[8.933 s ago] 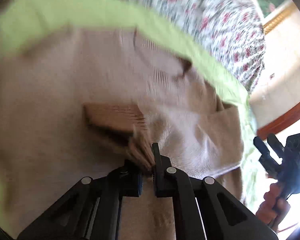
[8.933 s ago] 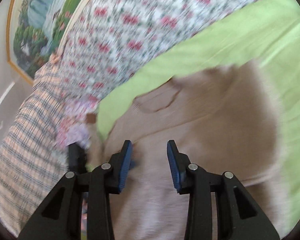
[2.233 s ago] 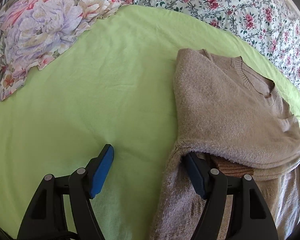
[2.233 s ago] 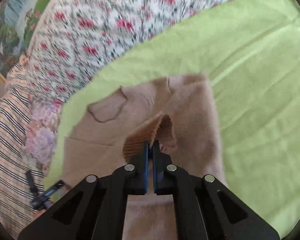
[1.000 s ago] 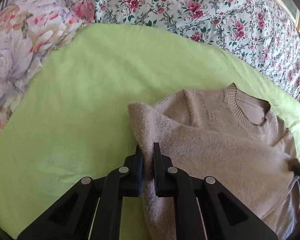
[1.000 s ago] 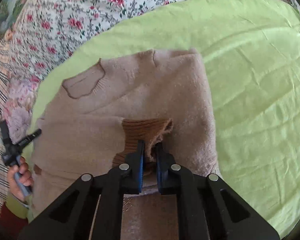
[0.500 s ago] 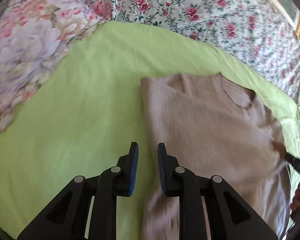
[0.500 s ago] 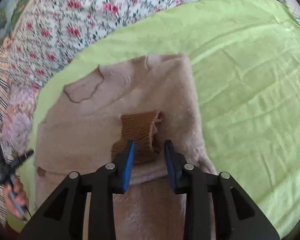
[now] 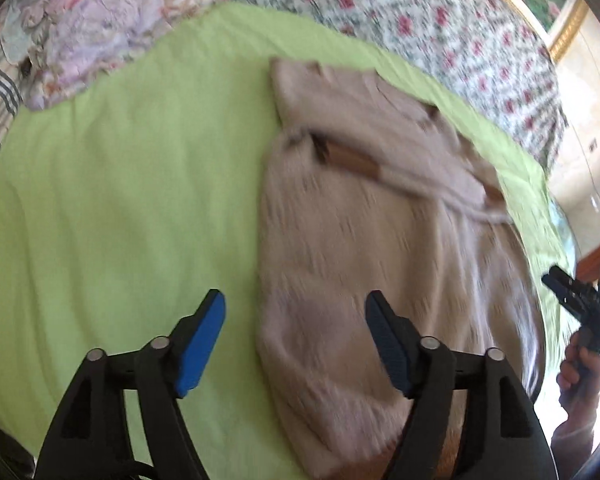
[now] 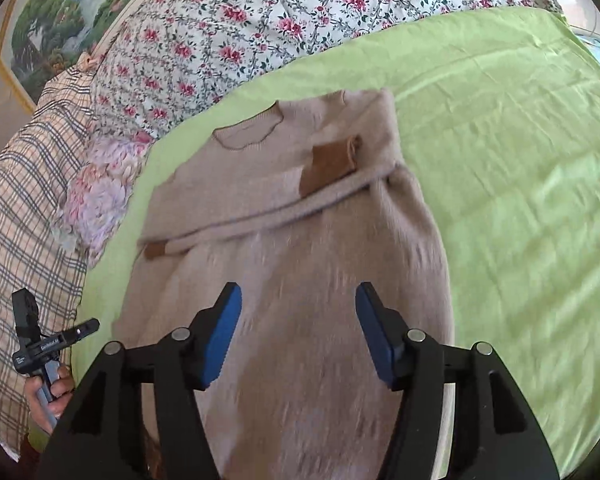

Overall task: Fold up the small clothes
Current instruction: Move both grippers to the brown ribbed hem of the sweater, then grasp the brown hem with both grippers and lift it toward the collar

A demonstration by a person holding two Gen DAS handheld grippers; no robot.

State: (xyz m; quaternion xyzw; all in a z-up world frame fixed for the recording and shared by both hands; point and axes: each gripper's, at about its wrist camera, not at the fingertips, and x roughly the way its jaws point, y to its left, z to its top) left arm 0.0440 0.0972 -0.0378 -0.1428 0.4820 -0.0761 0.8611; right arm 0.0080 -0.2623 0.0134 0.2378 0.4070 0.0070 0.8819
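Observation:
A beige knit sweater lies flat on the green sheet, both sleeves folded across its chest, brown cuffs showing. My left gripper hovers over the sweater's lower left edge, its jaws opening, nothing pressed between the blue pads. My right gripper hangs above the sweater's lower body, its jaws opening too, with only cloth lying below them. In the right wrist view the left gripper shows at the far left in a hand; the left wrist view has the right gripper at its right edge.
A floral quilt and a pink flowered cloth border the sheet at the far side. Checked bedding lies to the left. A framed painting hangs on the wall behind.
Both grippers let go of the sleeves, opened wide and drew back toward the sweater's hem. The sleeves now lie folded across the chest.

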